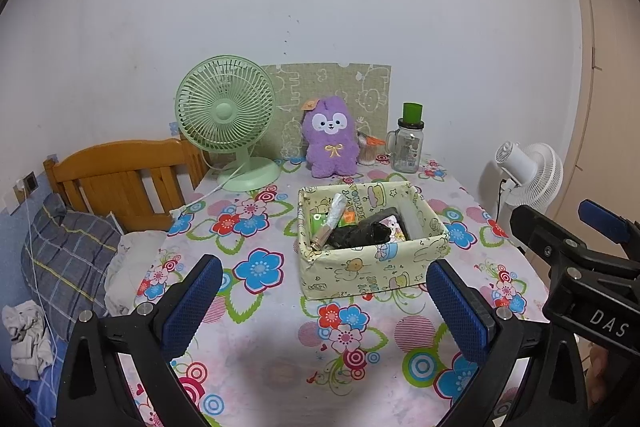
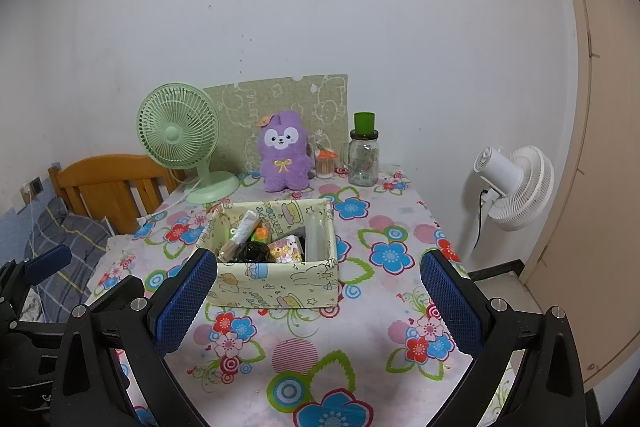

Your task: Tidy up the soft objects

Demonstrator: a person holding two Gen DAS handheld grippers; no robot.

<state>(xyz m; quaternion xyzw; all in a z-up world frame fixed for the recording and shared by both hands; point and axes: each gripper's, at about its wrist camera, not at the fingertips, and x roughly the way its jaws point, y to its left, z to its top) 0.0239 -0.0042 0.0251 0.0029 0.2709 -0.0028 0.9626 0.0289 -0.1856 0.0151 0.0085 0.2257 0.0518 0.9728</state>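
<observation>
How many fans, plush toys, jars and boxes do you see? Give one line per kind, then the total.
Fans: 2, green fan and white fan
Plush toys: 1, purple plush
Jars: 1, glass jar
Boxes: 1, box
Total: 5

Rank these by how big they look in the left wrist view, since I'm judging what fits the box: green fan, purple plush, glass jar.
1. green fan, clearly largest.
2. purple plush.
3. glass jar, smallest.
All three stand at the table's far edge, so nearness hardly skews this.

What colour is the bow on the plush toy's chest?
Yellow, on the purple plush toy; clearest in the left wrist view.
</observation>
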